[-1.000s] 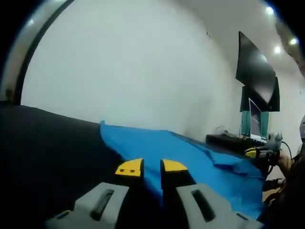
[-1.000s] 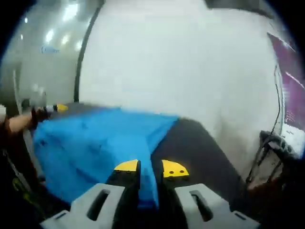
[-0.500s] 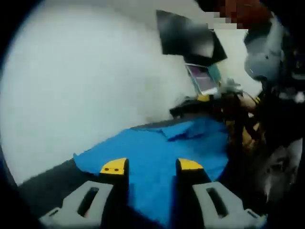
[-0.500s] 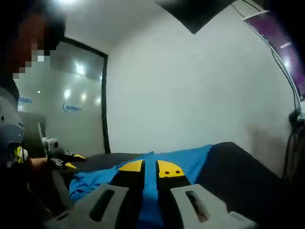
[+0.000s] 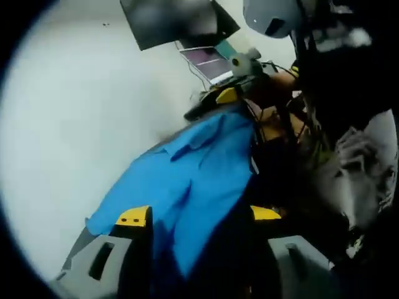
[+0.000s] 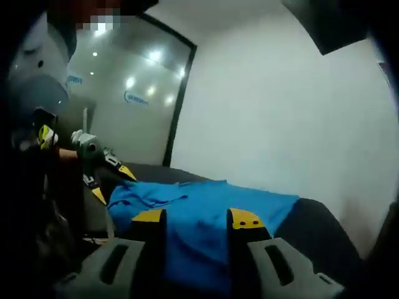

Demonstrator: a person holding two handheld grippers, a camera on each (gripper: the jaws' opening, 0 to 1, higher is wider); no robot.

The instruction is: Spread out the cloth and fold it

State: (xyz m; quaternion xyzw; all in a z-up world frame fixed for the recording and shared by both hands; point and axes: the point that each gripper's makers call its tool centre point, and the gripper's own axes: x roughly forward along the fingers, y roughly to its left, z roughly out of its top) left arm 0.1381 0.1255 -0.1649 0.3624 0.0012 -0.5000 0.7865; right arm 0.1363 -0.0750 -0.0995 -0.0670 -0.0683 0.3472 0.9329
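Though blurred, this much reads:
Left gripper [image 5: 198, 215]: jaws spread wide, released; cloth [image 5: 187, 180] between them.
Right gripper [image 6: 197, 218]: parted too, over the cloth [image 6: 206, 212].
Cloth: looks soft, light, floppy; best taken at corners.
Beyond: dark table [image 6: 318, 233].

A dark counter [image 6: 318, 230] carries the work, its black top showing to the right in the right gripper view. Behind it rises a plain white wall [image 6: 274, 118]. To the left of that wall, a black frame [image 6: 179, 103] edges a glass partition [image 6: 118, 99], which bears small blue lettering and reflects ceiling lights.

In the left gripper view, the white wall [image 5: 75, 124] takes up the left side. A dark screen [image 5: 174, 22] hangs high on it, and just below sits an open laptop [image 5: 209, 62] with a lit display. A person's dark clothing [image 5: 349, 75] stands along the right side, with thin cables near it.
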